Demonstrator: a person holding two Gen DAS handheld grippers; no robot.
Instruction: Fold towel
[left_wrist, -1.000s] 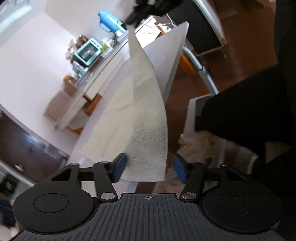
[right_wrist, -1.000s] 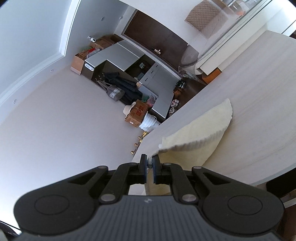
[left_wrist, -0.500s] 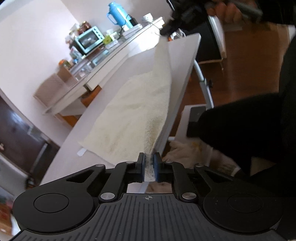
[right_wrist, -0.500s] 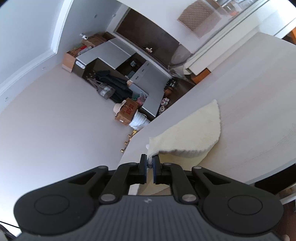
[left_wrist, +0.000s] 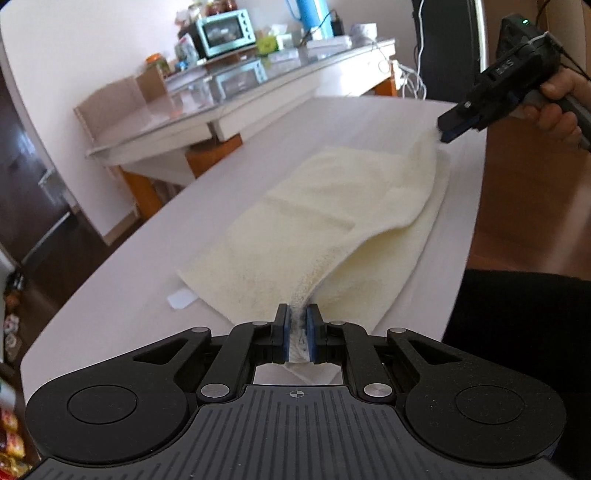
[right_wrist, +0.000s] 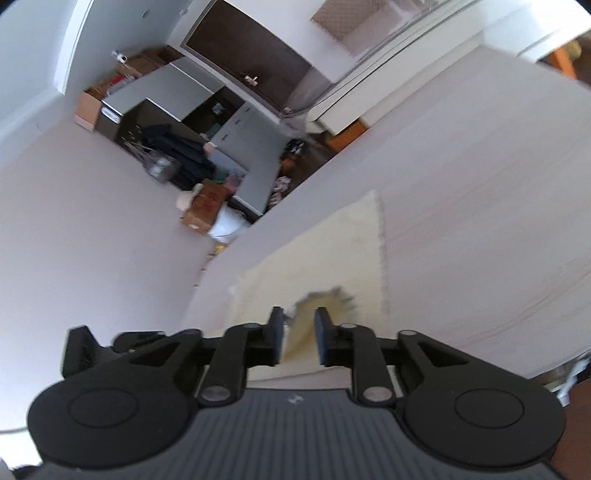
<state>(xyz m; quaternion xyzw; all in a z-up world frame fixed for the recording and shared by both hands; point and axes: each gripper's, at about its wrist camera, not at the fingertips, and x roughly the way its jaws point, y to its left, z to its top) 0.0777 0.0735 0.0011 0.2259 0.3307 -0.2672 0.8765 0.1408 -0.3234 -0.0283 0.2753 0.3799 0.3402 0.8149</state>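
Cream towel (left_wrist: 332, 221): left gripper (left_wrist: 296, 334) jaws clamp it; right gripper (right_wrist: 299, 334) jaws just opening.

Rough, fluffy terry cloth towel (left_wrist: 325, 221) — on a smooth, matt table (left_wrist: 258, 155).

Black hand-held grippers with blue pads

Left gripper (left_wrist: 297, 334): ribbed black body, round discs, silver screws. Right gripper (right_wrist: 299, 338): same build; green light, thin cables at its rear.

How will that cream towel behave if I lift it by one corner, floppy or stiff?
Probably very floppy: the towel sags and curves between the left hand-held gripper, which pinches its edge, and the far corner. It seems light, since a thin pinch raises it. Its terry nap likely grips the white table rather than sliding.
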